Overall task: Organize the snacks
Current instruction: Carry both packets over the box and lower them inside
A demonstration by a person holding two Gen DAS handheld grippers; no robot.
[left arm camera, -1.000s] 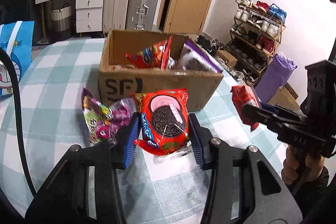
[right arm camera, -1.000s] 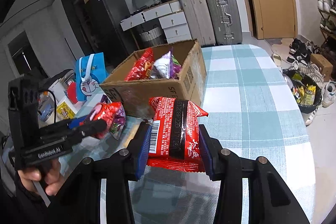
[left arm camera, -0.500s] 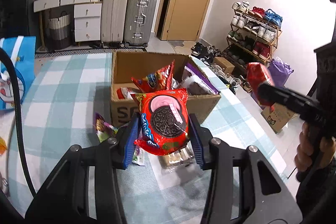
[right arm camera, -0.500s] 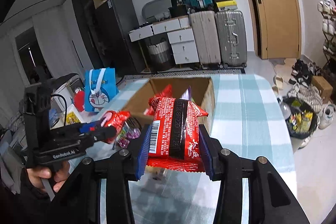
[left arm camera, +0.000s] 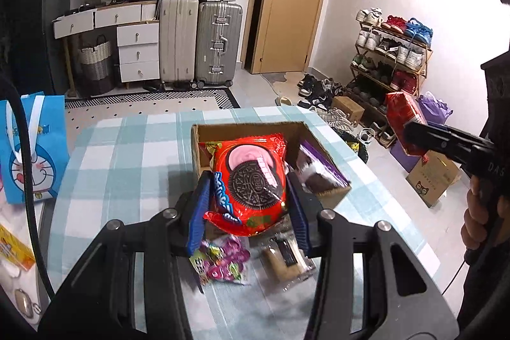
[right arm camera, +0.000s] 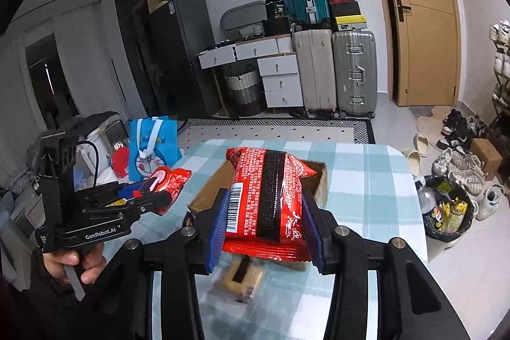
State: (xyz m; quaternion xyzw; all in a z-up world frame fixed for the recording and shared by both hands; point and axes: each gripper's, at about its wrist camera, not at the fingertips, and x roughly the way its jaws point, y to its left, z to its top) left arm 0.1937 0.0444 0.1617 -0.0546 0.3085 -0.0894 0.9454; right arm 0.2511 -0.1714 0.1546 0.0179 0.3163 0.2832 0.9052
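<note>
Tongs (left arm camera: pixel 248 206) pinch Oreo bag (left arm camera: pixel 250 180) (above box (left arm camera: pixel 331 161)).

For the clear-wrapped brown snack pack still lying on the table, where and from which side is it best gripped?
Grip the clear-wrapped pack across its short width, coming straight down from above. It lies flat on the checked tablecloth, apart from the purple candy bag on its left. It looks blurred, so this is only a judgement.

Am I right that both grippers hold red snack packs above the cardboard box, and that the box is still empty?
Not quite: the left wrist view shows the cardboard box already holds snacks, including a purple pack. Both the left gripper and right gripper do hold red packs.
</note>
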